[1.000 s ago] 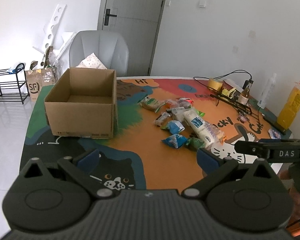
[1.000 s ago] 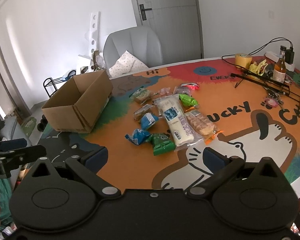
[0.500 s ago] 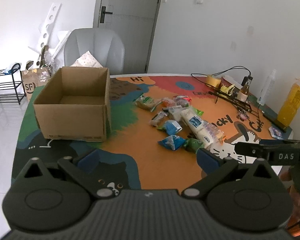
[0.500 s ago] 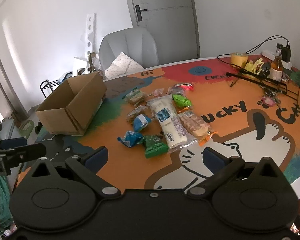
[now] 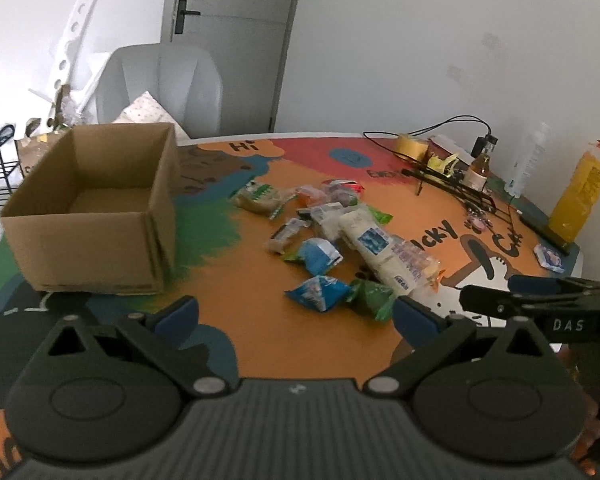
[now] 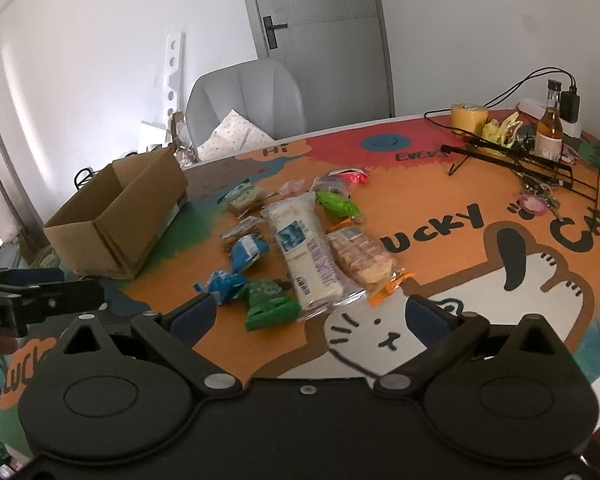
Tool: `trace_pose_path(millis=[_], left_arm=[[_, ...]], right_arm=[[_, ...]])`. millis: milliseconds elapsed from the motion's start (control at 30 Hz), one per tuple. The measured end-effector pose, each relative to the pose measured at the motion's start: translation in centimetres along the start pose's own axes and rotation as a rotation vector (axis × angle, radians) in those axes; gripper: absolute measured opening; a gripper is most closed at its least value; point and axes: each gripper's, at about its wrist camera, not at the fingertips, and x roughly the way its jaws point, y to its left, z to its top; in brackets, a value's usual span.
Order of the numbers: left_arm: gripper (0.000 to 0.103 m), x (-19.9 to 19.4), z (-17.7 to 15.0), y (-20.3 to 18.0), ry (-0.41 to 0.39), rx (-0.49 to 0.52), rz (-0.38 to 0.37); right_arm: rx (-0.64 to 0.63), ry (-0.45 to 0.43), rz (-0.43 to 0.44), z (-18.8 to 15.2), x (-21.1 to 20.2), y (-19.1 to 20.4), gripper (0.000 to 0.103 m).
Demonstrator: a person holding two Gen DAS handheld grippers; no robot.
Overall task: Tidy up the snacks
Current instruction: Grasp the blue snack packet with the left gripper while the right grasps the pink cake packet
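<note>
Above table (image 6: 440, 240), both grippers spread, snacks (image 5: 340, 240) beside box (image 5: 92, 208)

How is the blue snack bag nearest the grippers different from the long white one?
The blue bag is small, puffy and crumpled; the white pack is long and flat. The blue bag touches a green packet; the white pack lies against a clear pack of biscuits. Both lie on the table, outside the box.
</note>
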Motion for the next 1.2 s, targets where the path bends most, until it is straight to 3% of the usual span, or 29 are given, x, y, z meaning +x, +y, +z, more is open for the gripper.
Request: trace_pose_path(millis=[333, 700, 967, 1200], left_arm=[[0.098, 4.2, 0.5, -0.4, 0.047, -0.008, -0.021], [0.068, 9.4, 1.4, -0.1, 0.136, -0.042, -0.015], [0.060, 12.3, 2.0, -0.2, 0.167, -0.050, -0.009], [0.044, 14.2, 2.0, -0.8, 0.203, -0.033, -0.022]], right_arm=[[0.003, 0.035, 0.043, 0.3, 2.9, -1.4, 0.086], [0.064, 0.058, 0.047, 1.4, 6.4, -4.6, 0.066], [0.067, 0.079, 0.032, 2.5, 8.8, -6.5, 0.060], [0.076, 0.113, 0.044, 2.8, 10.5, -7.6, 0.051]])
